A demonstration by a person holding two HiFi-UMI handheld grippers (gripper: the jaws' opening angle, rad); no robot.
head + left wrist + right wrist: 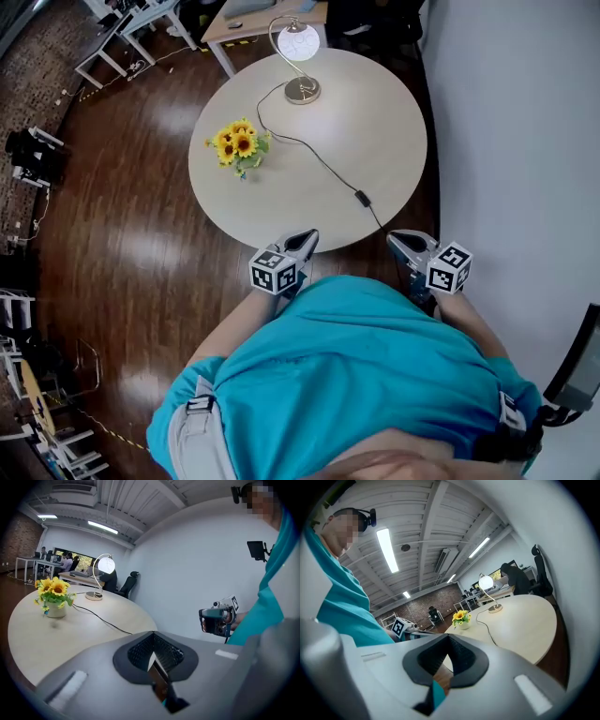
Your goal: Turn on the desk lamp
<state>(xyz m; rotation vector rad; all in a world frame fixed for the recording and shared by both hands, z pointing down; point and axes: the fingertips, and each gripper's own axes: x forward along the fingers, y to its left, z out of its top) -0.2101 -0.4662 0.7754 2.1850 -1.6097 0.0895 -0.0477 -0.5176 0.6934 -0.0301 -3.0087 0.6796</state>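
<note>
The desk lamp [300,56] stands at the far side of the round table [394,122]; its globe looks bright white. Its black cord [309,150] runs toward me to an inline switch [361,198] near the table's front edge. My left gripper [307,236] and right gripper [398,239] hover close to my body just off that edge, both shut and holding nothing. The switch lies between them, a little farther out. The lamp [105,565] also shows far off in the left gripper view, and the lamp [486,582] likewise in the right gripper view.
A small vase of sunflowers [239,148] stands on the table's left part, beside the cord. A white wall [525,141] runs close along the right. Dark wooden floor [141,244] surrounds the table, with desks and chairs farther back.
</note>
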